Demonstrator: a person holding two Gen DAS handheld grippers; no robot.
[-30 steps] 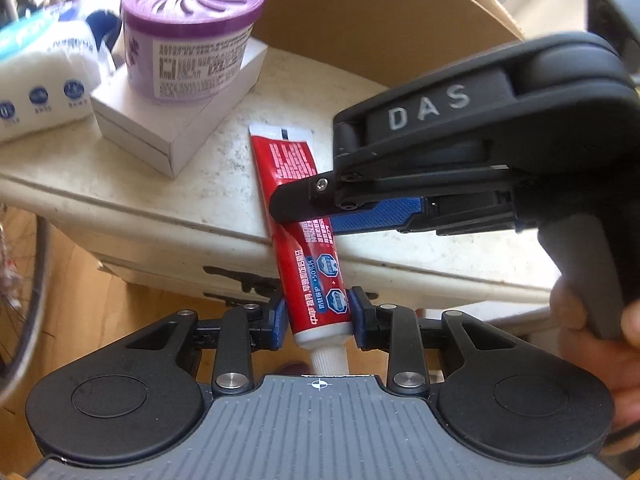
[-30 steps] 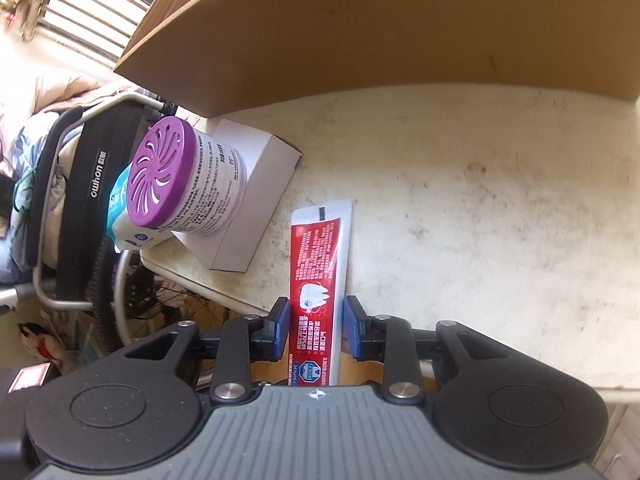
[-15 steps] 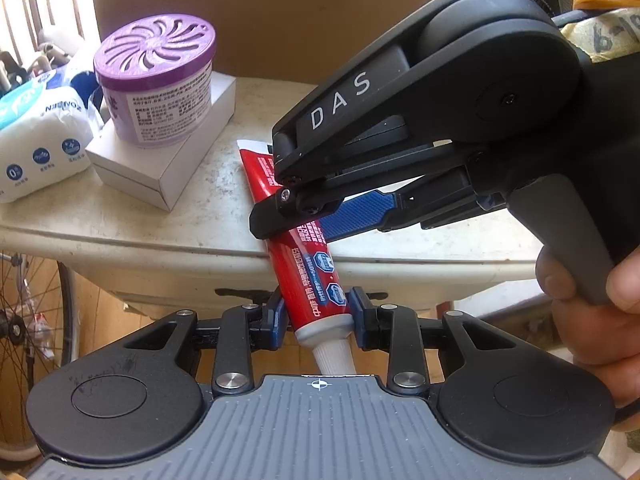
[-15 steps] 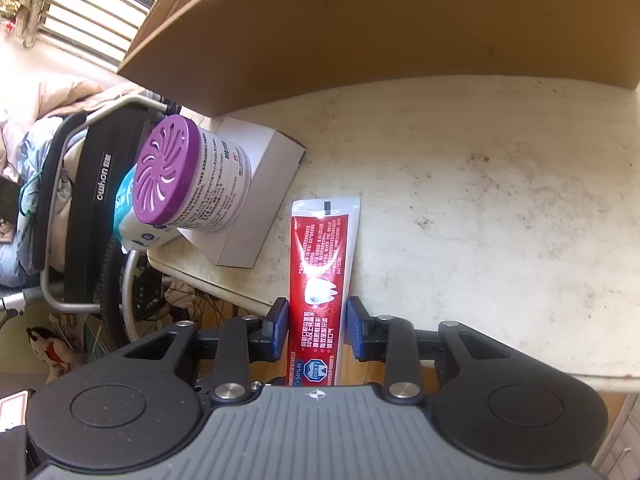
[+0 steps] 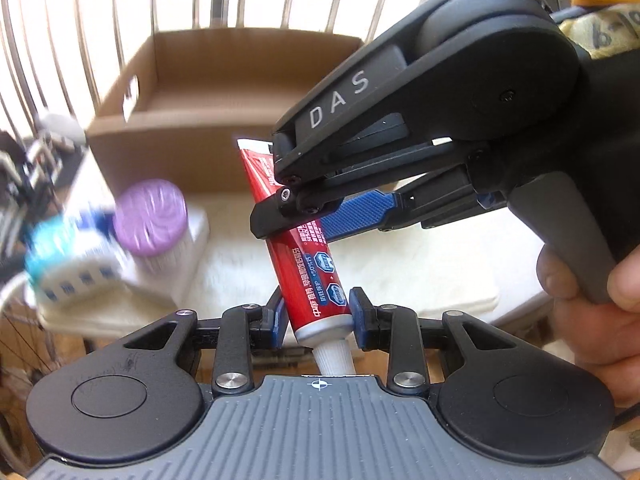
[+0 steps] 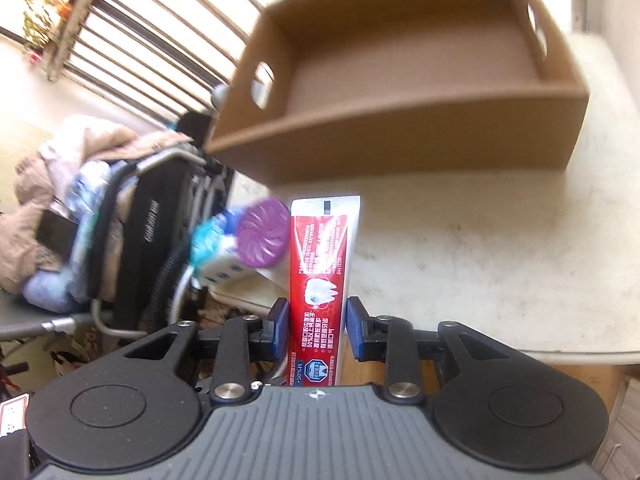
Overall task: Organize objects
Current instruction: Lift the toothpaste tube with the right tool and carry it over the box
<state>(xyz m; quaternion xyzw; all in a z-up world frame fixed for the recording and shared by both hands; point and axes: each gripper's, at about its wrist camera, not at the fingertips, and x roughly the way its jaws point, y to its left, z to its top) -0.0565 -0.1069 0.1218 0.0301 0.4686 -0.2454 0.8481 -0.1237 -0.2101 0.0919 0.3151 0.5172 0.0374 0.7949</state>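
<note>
A red toothpaste tube (image 5: 310,268) hangs in the air above the pale table, held by both grippers. My left gripper (image 5: 316,312) is shut on its lower end, just above the white cap (image 5: 333,358). My right gripper (image 6: 316,324) is shut on the tube (image 6: 322,264) partway along; in the left wrist view its black body (image 5: 440,120) crosses over the tube, a hand (image 5: 592,292) on its handle. An open, empty cardboard box (image 6: 400,80) stands beyond on the table; the same box (image 5: 224,92) fills the upper left wrist view.
A purple-lidded canister (image 5: 150,220) stands on a white box (image 5: 188,256) at the table's left edge, beside a white and blue tissue pack (image 5: 68,276). A chair piled with clothes (image 6: 72,200) stands left of the table (image 6: 500,260). Window bars (image 5: 80,20) run behind.
Both grippers have risen with the toothpaste tube, lifting it off the table. The box's open inside has come into view, and the canister now lies lower in both views.
</note>
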